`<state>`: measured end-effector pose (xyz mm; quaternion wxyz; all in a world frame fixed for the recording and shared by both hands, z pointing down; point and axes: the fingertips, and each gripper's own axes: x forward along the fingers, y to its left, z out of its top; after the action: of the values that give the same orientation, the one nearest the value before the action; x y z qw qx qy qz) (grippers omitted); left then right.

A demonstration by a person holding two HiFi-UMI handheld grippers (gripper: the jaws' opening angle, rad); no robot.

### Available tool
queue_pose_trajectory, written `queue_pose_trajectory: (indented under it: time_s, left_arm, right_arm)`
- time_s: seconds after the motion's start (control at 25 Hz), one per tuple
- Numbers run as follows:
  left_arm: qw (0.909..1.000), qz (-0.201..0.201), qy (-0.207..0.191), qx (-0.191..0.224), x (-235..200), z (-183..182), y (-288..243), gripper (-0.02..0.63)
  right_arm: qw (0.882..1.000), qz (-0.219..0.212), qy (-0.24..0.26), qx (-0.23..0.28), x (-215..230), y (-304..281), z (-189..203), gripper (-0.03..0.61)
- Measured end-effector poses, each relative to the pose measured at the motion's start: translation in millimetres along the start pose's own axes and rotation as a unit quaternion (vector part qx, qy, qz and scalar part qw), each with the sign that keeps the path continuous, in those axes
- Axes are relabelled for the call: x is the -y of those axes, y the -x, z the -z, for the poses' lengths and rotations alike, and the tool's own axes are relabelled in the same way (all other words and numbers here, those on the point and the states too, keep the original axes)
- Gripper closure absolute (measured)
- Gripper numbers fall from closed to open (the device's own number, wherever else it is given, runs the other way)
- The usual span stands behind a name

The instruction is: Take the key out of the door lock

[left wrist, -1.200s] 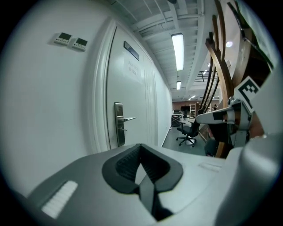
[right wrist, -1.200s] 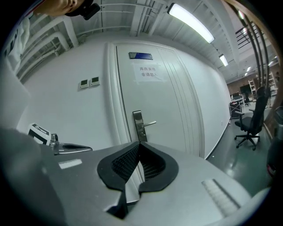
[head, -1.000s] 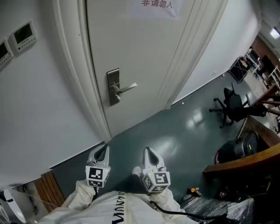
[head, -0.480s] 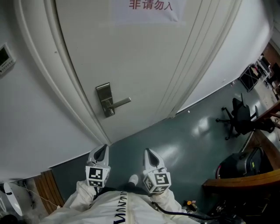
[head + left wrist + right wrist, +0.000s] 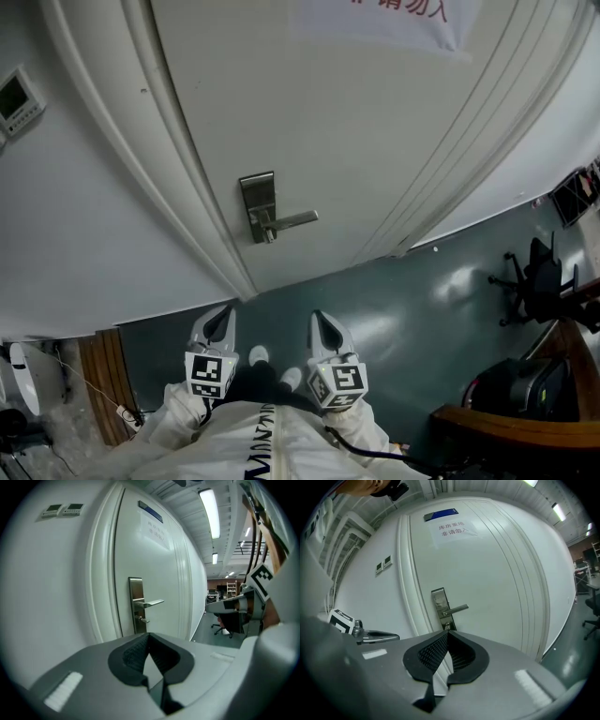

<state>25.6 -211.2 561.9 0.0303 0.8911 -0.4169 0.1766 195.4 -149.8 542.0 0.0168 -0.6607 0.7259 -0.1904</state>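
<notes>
A steel lock plate (image 5: 258, 206) with a lever handle (image 5: 292, 222) sits on the white door (image 5: 375, 141). A small key (image 5: 269, 237) sticks out of the plate just below the lever. The key also shows in the left gripper view as a key (image 5: 143, 619) and in the right gripper view as a key (image 5: 446, 626). My left gripper (image 5: 221, 323) and right gripper (image 5: 324, 328) are held low in front of the person, well short of the door. Both point toward it with jaws together and nothing between them.
Two wall control panels (image 5: 19, 94) hang left of the door frame (image 5: 178, 187). A paper sign (image 5: 403, 19) is on the door. An office chair (image 5: 542, 281) and a wooden desk edge (image 5: 511, 422) stand at the right. The person's shoes (image 5: 260, 356) are on the grey floor.
The head view has swung, so the lock plate now sits nearer the middle and lower in the picture. The door looks closer. Both grippers keep their places, shut.
</notes>
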Motion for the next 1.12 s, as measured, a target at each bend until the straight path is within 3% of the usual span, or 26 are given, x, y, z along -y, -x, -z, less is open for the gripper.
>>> queue_pose_trajectory:
  time_s: [0.36,0.76,1.12]
  left_arm:
    - [0.9997,0.009,0.019,0.013,-22.3,-10.4,-26.2,0.614]
    - [0.9977,-0.024,0.045,0.044,-98.1,-21.6,-42.9,0.614]
    - [0.9957,-0.049,0.054,0.058,-136.6,-29.6,-38.6,0.614]
  right_arm:
    - [1.000,-0.001,0.017,-0.020,-6.8,-38.8,-9.0,0.577]
    - [0.998,-0.026,0.061,-0.018,-47.7,-104.8,-35.9,0.577]
    - [0.996,-0.048,0.077,-0.013,-76.2,-136.1,-51.5,0.577]
